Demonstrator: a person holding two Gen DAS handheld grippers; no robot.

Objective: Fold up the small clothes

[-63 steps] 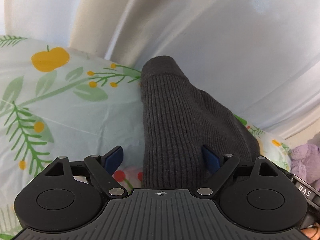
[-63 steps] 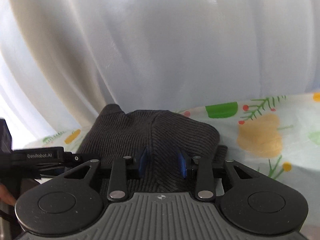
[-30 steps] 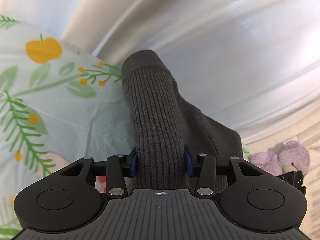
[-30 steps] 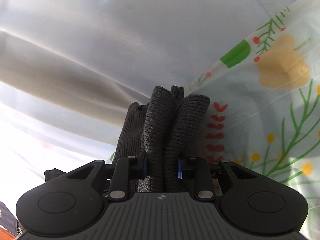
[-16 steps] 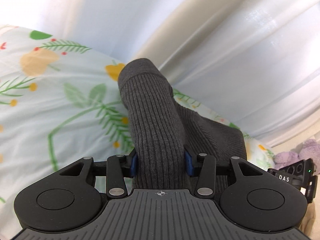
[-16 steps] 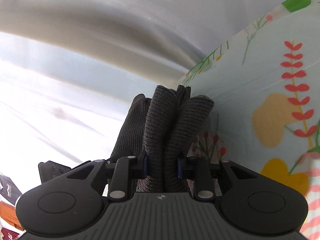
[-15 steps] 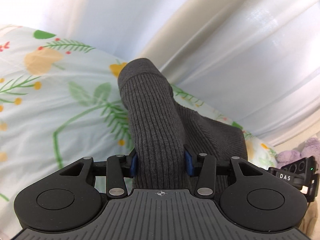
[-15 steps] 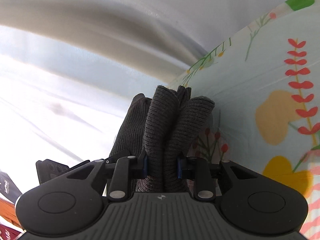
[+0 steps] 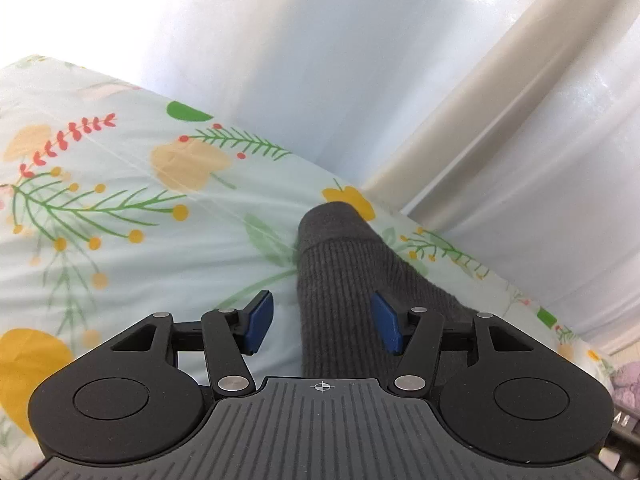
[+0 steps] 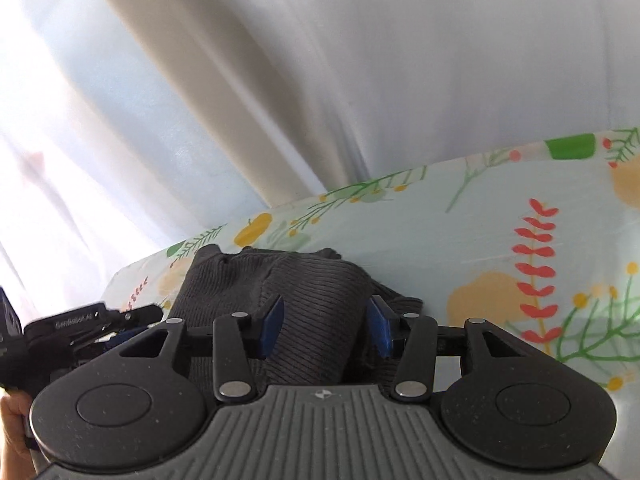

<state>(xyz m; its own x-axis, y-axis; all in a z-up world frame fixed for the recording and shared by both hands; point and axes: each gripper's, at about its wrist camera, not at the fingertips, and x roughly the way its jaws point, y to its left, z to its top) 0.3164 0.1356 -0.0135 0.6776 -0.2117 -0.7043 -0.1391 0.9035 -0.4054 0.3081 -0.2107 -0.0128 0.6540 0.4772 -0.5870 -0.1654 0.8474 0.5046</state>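
A dark grey ribbed knit garment [image 9: 340, 280] lies on the floral sheet [image 9: 120, 240]. In the left wrist view its cuffed end points away between the open blue pads of my left gripper [image 9: 322, 322], which do not touch it. In the right wrist view the garment [image 10: 288, 292] lies bunched and folded over. My right gripper [image 10: 324, 322] is open around it with gaps at both pads. The left gripper also shows in the right wrist view [image 10: 80, 320] at the left edge.
White curtains [image 9: 360, 60] hang right behind the sheet's far edge. A purple soft toy [image 9: 628, 376] sits at the far right in the left wrist view. A bare hand [image 10: 12, 412] shows at the left edge of the right wrist view.
Both grippers were shut on the garment and held it raised. Now both have opened and the garment rests on the sheet.
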